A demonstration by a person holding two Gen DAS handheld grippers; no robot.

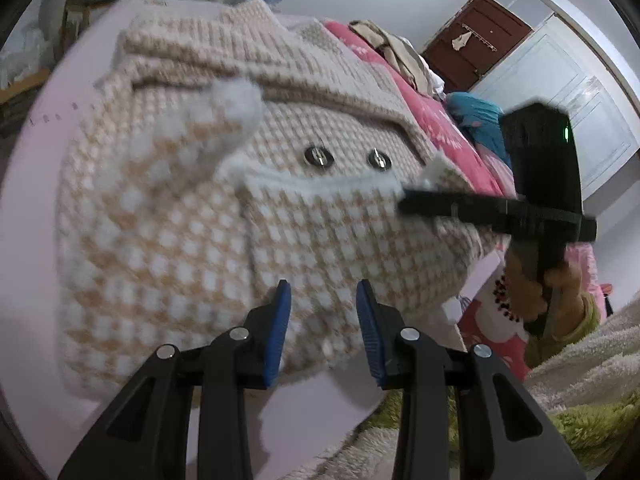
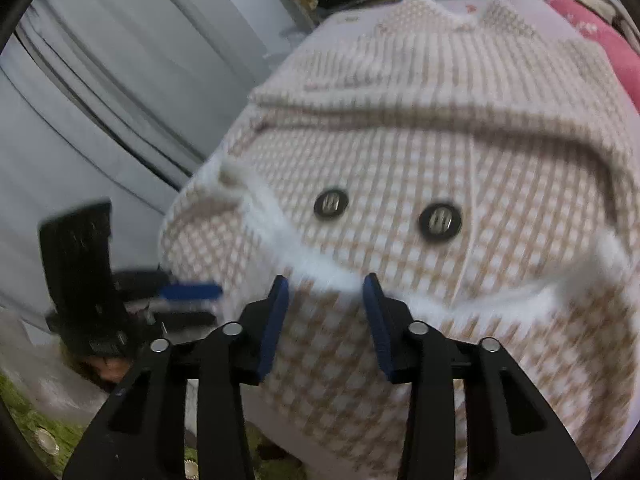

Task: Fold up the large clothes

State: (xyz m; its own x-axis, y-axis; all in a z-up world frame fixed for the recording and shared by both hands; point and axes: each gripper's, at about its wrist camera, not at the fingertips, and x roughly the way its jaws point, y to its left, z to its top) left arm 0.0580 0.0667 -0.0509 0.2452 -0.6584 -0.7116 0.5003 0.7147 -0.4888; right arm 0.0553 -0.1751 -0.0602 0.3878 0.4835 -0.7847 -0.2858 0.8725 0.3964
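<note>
The left gripper with blue pads hangs parted and empty just above the near hem of the beige-and-white checked knit coat. The right gripper is likewise released, over its fluffy white trim. Beyond lie two dark buttons, then the collar; the coat is spread on a pale pink bed sheet.

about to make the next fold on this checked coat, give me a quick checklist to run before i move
1. Left gripper empty, jaws apart above the beige-and-white checked woolly coat: ok.
2. Right gripper empty, jaws apart over the fluffy white pocket trim: ok.
3. Coat lying on the pale pink sheet, not hanging off: near edge cannot tell.
4. Two dark round buttons face up, clear of both grippers: ok.
5. Coat lying flat: not ok, a thick ridge crosses it above the buttons.
</note>
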